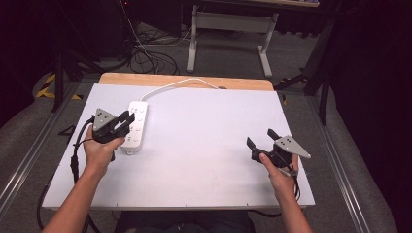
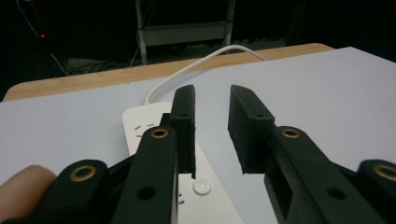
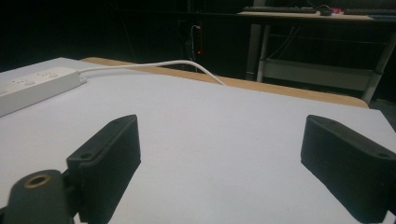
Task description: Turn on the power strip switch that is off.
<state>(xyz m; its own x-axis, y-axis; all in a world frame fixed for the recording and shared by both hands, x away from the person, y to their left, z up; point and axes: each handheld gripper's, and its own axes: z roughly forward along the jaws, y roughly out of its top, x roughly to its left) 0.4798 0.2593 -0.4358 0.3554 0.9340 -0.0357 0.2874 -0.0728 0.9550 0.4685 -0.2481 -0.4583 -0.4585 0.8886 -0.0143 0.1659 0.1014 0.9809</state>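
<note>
Dim room: grey carpet [image 1: 228,53], white-legged desk [image 1: 232,22] behind, tangled cables [image 1: 145,56].

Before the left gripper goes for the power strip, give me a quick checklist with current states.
1. Left gripper open: ok, a clear gap between its fingers.
2. Left gripper lined up with the power strip: ok, it hovers over the strip's left edge.
3. Nothing held yet by either gripper: ok.
4. Right gripper out of the way: ok, wide open over bare table, far from the strip.
5. Cord free: ok, it runs slack off the table's far edge.
6. Whether the strip is plugged in: cannot tell.
</note>
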